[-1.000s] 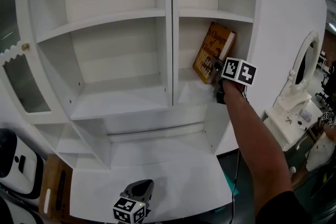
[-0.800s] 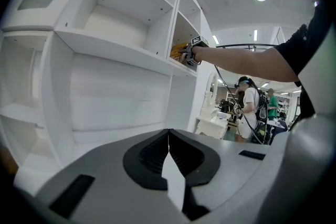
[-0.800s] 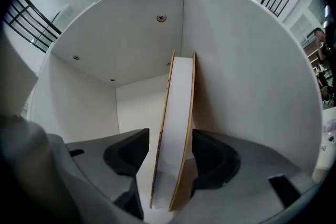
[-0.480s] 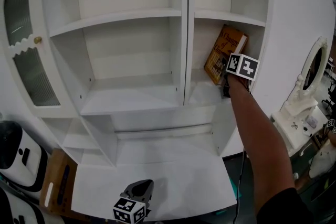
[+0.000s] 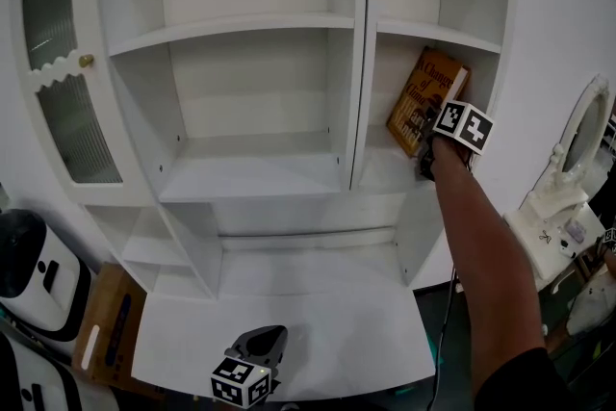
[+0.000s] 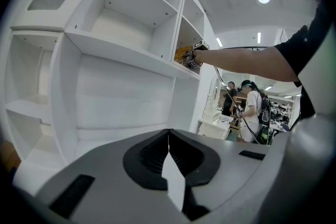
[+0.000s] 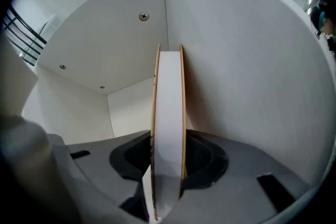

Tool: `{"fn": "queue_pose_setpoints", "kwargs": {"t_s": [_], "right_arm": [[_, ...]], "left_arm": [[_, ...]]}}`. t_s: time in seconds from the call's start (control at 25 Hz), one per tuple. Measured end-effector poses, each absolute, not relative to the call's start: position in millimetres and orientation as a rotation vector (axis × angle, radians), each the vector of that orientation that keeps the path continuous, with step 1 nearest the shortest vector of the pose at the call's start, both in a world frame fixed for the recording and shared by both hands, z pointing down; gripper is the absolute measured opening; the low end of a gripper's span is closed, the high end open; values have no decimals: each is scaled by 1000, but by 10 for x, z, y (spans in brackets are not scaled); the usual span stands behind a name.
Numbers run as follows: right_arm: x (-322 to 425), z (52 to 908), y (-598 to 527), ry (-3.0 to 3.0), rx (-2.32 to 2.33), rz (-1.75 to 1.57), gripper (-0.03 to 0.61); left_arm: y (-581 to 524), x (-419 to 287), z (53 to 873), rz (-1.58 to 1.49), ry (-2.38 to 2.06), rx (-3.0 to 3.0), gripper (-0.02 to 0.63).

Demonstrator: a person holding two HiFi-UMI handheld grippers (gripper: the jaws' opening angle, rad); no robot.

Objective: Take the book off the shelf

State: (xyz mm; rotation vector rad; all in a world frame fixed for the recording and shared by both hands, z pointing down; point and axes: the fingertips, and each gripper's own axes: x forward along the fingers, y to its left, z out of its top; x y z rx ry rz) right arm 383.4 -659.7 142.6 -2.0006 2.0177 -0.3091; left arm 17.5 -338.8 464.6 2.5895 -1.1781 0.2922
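Observation:
A yellow-brown book (image 5: 424, 94) leans tilted against the right wall of the white cabinet's right-hand compartment, on its middle shelf (image 5: 383, 172). My right gripper (image 5: 424, 147), marker cube behind it, reaches in level at the book's lower part. Its jaws have just been closing. In the right gripper view the book (image 7: 168, 113) stands edge-on between them, and the right gripper (image 7: 167, 178) presses on both covers. My left gripper (image 5: 260, 348) hovers low over the cabinet's bottom ledge, shut and empty. From the left gripper (image 6: 168, 150) the book (image 6: 182, 53) shows far off.
A glass-paned cabinet door (image 5: 60, 101) stands open at the left. A white and black device (image 5: 29, 276) and a wooden board (image 5: 100, 334) lie at the lower left. A white dressing table with a mirror (image 5: 570, 197) is at the right. People (image 6: 252, 113) stand in the background.
The head view has swung, so the cabinet and book sit further right in the picture. The right gripper has stayed at the book's lower part. The left gripper has not moved.

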Motion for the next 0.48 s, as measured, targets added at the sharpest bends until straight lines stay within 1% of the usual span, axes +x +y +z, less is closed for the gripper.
{"fn": "queue_pose_setpoints", "kwargs": {"t_s": [0.48], "right_arm": [[3652,1310,-6267,2120,-1812,-292,156]], "left_arm": [[-3394,210,4630,324,-1156,2606,11]]}}
